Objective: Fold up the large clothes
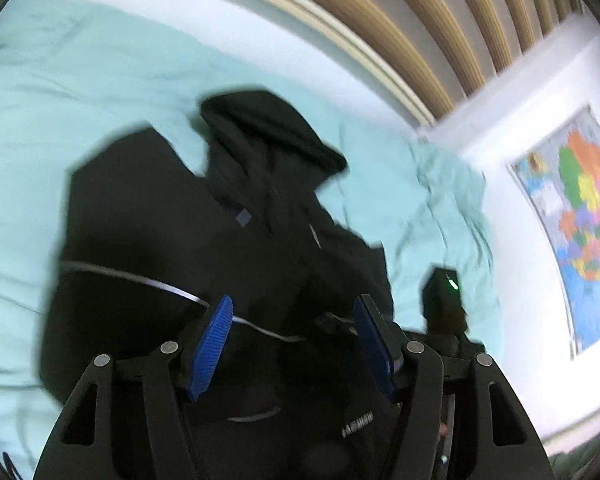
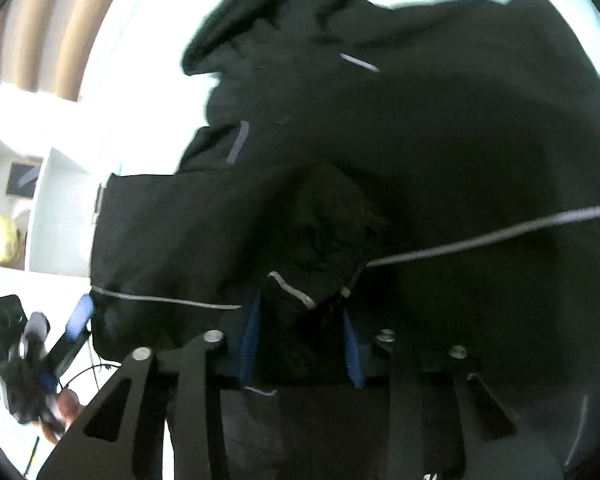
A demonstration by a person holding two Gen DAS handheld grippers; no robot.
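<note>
Jaws of your left gripper (image 1: 292, 344) spread wide, nothing between them, hovering over the black jacket (image 1: 148, 216) lying mid-bed on the pale green sheet (image 1: 52, 120), your right gripper (image 2: 300, 344) clamped on a bunched jacket fold.

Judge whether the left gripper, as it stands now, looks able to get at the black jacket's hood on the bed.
Probably yes: the left gripper stands open and empty above the jacket, and the hood lies uncovered ahead of it on the sheet.
</note>
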